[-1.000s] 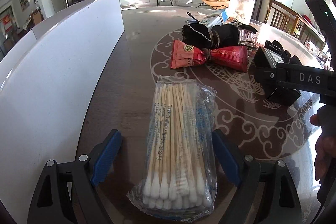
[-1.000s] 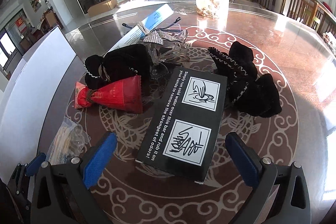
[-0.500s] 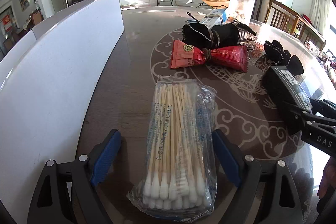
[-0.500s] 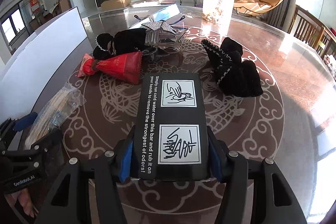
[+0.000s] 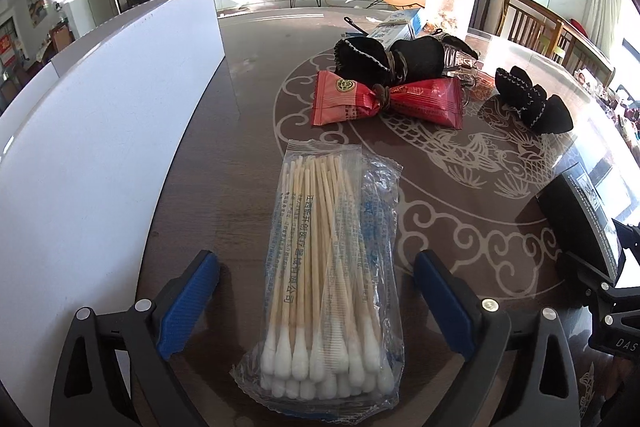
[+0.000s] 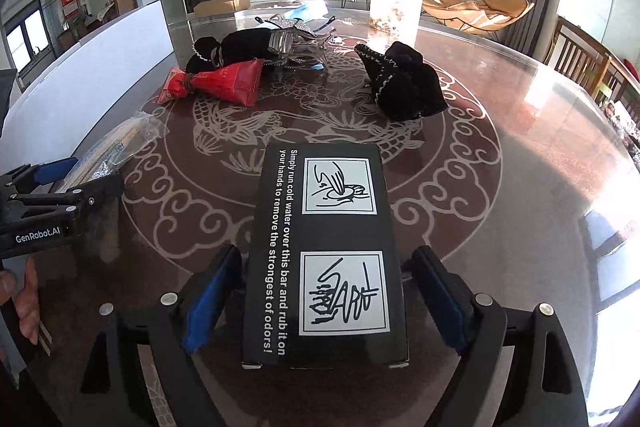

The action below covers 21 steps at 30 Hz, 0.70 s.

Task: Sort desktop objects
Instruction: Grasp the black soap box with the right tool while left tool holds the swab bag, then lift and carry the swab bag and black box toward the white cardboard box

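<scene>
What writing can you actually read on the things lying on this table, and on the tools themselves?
"Simply run cold water over this bar and rub it on your hands to remove the strongest of odors!": flat black cardboard box.
"GenRobot.AI": left gripper.
"DAS": right gripper, seen from the left camera.
Blue print on clear cotton swab bag: unreadable.
Red snack wrapper: too small.

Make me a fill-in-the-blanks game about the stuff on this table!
1. The bag of cotton swabs lies between the fingers of the ____ gripper.
2. The box between the right gripper's fingers is ____ in colour.
3. The snack packet tied in the middle is ____.
4. On the far wall stands a dark ____.

Missing words: left; black; red; television
</scene>
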Motion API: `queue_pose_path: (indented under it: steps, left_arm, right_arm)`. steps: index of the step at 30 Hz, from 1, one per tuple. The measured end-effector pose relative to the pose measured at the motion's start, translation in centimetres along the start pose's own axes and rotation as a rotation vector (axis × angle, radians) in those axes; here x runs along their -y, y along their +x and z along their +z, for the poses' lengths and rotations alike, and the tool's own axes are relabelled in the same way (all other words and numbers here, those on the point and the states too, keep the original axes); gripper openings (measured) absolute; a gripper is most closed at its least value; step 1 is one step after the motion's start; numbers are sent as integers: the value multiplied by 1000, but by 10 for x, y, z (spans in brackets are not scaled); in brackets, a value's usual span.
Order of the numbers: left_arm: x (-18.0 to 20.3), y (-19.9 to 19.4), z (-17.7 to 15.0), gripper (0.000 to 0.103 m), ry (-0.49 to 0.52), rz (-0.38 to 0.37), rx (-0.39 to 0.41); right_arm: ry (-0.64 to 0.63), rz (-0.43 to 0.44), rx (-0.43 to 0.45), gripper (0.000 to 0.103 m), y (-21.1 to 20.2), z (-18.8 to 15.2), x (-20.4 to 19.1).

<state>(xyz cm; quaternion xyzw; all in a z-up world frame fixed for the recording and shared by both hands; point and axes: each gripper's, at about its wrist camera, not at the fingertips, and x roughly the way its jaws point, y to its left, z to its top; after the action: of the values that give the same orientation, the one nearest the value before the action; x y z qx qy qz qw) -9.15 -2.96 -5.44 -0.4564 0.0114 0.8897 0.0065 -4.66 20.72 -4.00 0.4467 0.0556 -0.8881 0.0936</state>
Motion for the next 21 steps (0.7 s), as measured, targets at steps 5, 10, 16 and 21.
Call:
queue_pose_path:
  steps: [5,10,16,21]
  left_arm:
    - [1,0,1,101,1,-3,-1]
    - [2,2,1,103,5,-9,-5]
    - [2,3,2,103,8,-13,-8]
    - [3,3,2,103,8,-12,-8]
  right_arm:
    - [10,-6,-11,100,4,0,2]
    - [13,-6,-15,101,5,0,3]
    - [17,-8,-17,103,7,0,3]
    - [17,-8,-17,103,7,0,4]
